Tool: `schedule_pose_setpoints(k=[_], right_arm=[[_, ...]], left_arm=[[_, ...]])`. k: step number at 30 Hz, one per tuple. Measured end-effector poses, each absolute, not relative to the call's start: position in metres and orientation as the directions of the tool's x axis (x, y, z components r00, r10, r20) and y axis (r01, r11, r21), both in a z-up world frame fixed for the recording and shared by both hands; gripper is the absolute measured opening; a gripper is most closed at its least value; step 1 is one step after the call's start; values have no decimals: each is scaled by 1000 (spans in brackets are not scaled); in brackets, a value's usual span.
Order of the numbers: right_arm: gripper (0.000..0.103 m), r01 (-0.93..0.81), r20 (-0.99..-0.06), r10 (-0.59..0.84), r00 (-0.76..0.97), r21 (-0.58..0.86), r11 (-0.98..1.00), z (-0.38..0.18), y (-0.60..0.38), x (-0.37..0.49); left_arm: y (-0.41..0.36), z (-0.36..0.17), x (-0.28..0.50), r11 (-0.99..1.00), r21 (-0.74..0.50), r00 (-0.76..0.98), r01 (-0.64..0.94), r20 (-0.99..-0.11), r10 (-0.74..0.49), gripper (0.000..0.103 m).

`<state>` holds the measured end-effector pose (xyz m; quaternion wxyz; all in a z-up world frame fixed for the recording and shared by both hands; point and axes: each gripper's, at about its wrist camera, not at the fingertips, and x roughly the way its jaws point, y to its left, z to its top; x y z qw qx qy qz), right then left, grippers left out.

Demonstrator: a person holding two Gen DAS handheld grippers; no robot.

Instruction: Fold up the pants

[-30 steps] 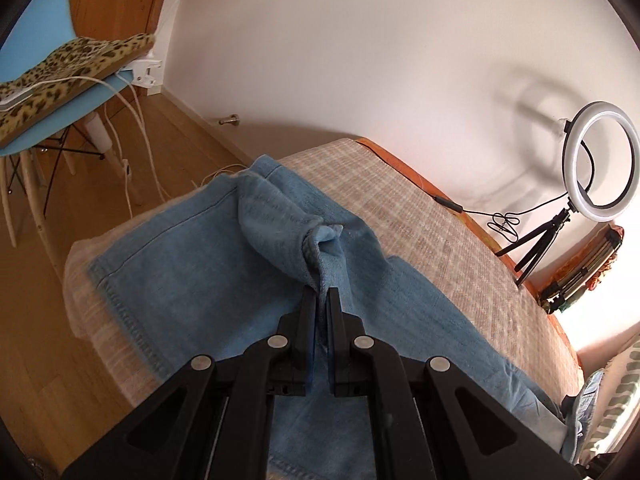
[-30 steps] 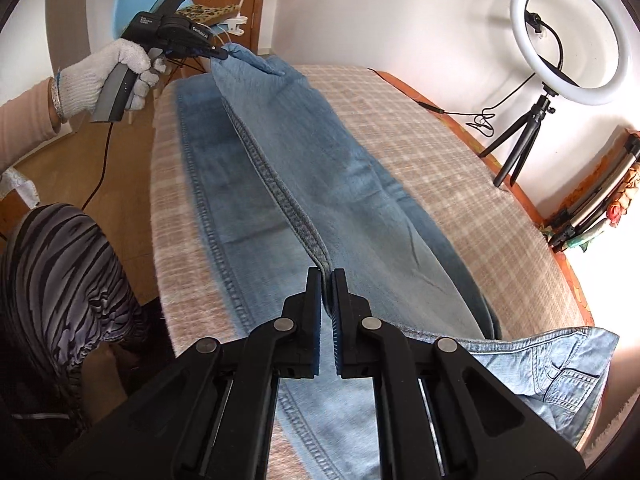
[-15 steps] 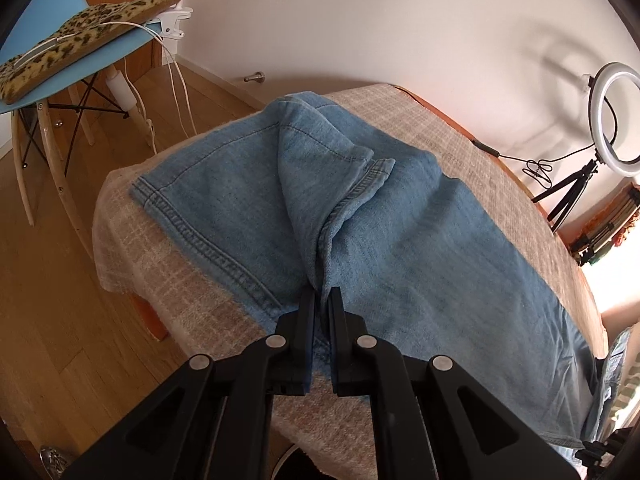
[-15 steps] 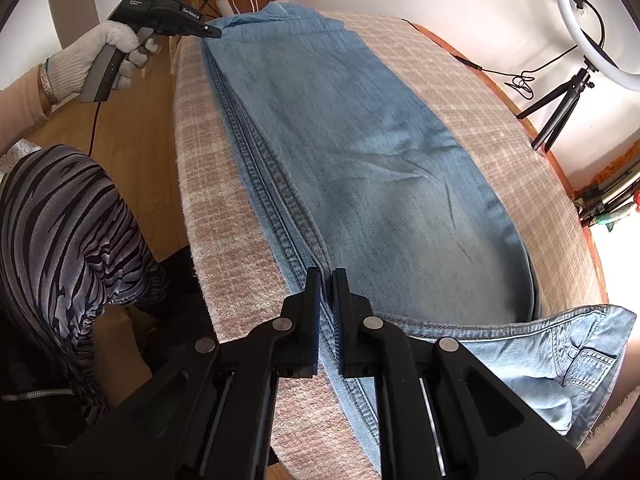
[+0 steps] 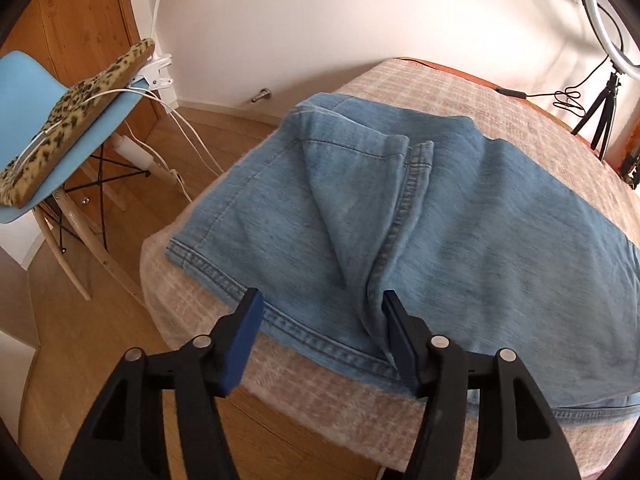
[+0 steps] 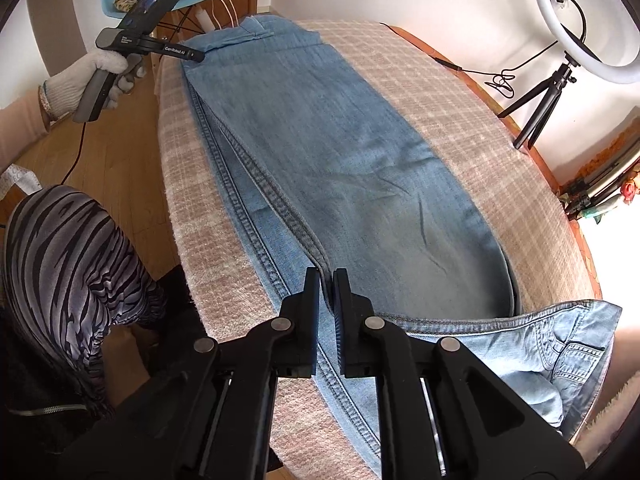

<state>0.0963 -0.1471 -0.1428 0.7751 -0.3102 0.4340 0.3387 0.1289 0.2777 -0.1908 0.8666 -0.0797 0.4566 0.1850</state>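
Denim, light blue, a pair of pants (image 6: 320, 152) lies lengthwise on the table with the beige checked woven cover (image 6: 460, 120), one leg folded over the other, waistband and back pockets hanging off the near right end in the right wrist view. Hems sit at the far end, close to the table's edge, near the pale blue chair with a leopard-print cushion (image 5: 48, 148).

Left gripper (image 5: 320, 316): jaws have just been opening and stand wide apart. A raised ridge of the top leg's hem corner lies beside the right pad, but neither pad presses on it; cloth released. A puckered fold remains there, hem turned back on itself.

Right gripper (image 6: 326, 284): jaws closed tight on the stitched side seam of the upper leg, near the thigh, pinning that edge in line with the lower leg's seam.

Handling, by judgement: denim is soft but fairly heavy and holds its lie; it drapes rather than slides on the fuzzy cover, so dragging will bunch it. Seams and hems are the thick, firm parts and give the surest pinch. The hem corner likely needs a fresh grip and a smoothing pull before the next fold, taken at hem and seam together.

White ring light on a black tripod (image 6: 588, 20) stands beyond the table.
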Motion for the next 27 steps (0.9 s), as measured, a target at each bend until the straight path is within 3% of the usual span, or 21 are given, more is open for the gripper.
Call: schedule_pose_setpoints(k=[11,13,14,15,16,18,20,27], right_arm=[[8,-811,-909,220,355,-182,556,-155,-146,92],[9,-808,-908,223,355,-178,562,-151,-148,92],[11,-807,-909,230,348,-166,568,-147,-148,94],[18,-811,-910,251,330,-136,570,-141,-148,97],[22,-816,-908,278,313,-107,568,-133,-147,99],[47,-830,-896,324,303,-82,551,-116,-139,103],[58,-855,-883,374,283,-56,515,-101,-125,110],[58,-886,-844,458,281,-45,462,-88,-25,183]], left_arm=[[269,-178,177,926,209,549,-313,-756,356,57],[271,-177,184,928,217,558,-302,-749,357,34],[277,-176,187,936,172,564,-308,-759,325,16],[286,-174,185,944,98,583,-314,-765,274,7],[295,-173,182,946,32,604,-322,-763,231,6],[305,-173,174,936,-25,620,-350,-756,212,4],[312,-173,164,924,-87,639,-372,-746,187,3],[329,-179,116,850,-261,698,-457,-699,160,2]])
